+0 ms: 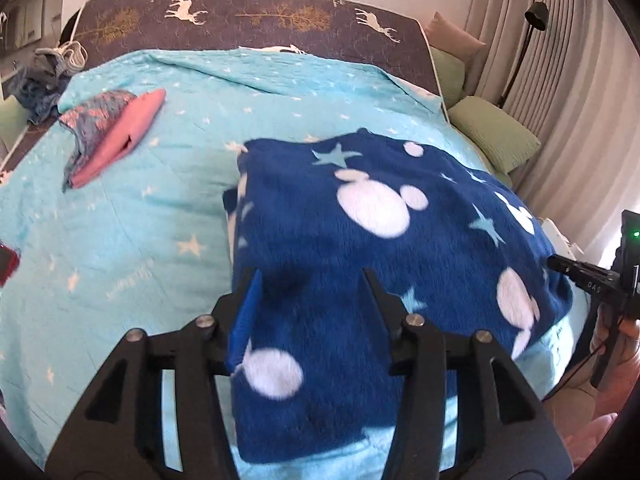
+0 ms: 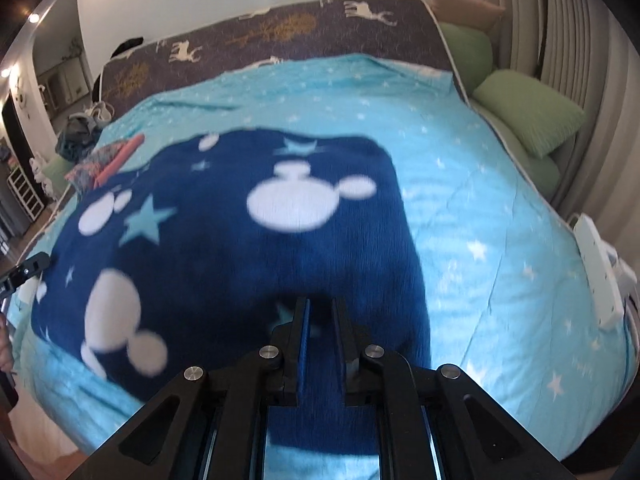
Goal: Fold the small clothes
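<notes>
Fleece, navy blue, printed with white mouse-head shapes and pale stars: small garment (image 2: 224, 240) lying flat near the bed's front edge. Right gripper (image 2: 320, 320): fingers pressed together, pinching the garment's near hem, probably to lift it for a fold. Left gripper (image 1: 312, 280): fingers spread, straddling the fleece without pressing. Turquoise star-print quilt (image 1: 140, 240) beneath. Folded pink-and-patterned cloth (image 1: 112, 136) toward the far left corner, likely finished.

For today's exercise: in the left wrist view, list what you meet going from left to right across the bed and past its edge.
Folded pink garment → navy fleece garment with white shapes → green pillow → right gripper at the picture's edge.
</notes>
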Demonstrator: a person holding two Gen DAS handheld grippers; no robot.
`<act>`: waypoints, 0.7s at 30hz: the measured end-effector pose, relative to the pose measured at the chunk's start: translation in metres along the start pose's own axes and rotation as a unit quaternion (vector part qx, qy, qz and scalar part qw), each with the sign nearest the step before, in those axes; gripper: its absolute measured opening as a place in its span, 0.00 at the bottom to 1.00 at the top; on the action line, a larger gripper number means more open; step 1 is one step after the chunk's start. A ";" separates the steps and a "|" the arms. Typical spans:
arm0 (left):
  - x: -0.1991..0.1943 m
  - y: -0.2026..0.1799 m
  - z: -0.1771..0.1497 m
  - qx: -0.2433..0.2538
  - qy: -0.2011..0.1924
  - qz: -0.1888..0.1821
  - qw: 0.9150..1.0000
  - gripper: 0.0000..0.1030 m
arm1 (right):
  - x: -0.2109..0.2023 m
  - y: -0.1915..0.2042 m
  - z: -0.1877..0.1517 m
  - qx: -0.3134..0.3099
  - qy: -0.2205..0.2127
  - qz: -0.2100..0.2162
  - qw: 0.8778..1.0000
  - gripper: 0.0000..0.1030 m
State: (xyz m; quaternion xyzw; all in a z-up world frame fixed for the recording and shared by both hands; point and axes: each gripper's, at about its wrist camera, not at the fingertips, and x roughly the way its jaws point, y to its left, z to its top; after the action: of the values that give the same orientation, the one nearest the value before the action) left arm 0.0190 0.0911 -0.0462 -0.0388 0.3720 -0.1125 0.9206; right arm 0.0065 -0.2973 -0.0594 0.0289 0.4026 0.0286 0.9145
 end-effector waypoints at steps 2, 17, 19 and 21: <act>0.006 0.002 0.007 -0.003 0.003 0.009 1.000 0.49 | 0.003 0.000 0.008 -0.004 -0.008 -0.009 1.000 0.10; 0.087 -0.006 0.031 0.016 0.054 0.022 0.998 0.57 | 0.051 0.006 0.029 -0.028 0.023 -0.012 0.999 0.10; 0.084 -0.007 0.031 0.020 0.053 0.025 0.998 0.57 | 0.051 0.008 0.029 -0.034 0.024 -0.015 0.999 0.10; 0.081 -0.008 0.031 0.019 0.052 0.025 0.998 0.57 | 0.050 0.010 0.030 -0.039 0.025 -0.020 0.999 0.10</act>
State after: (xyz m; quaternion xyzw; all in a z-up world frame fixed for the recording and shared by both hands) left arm 0.0955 0.0640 -0.0772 -0.0061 0.4178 -0.0987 0.9031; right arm 0.0621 -0.2844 -0.0757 -0.0152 0.4247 0.0266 0.9048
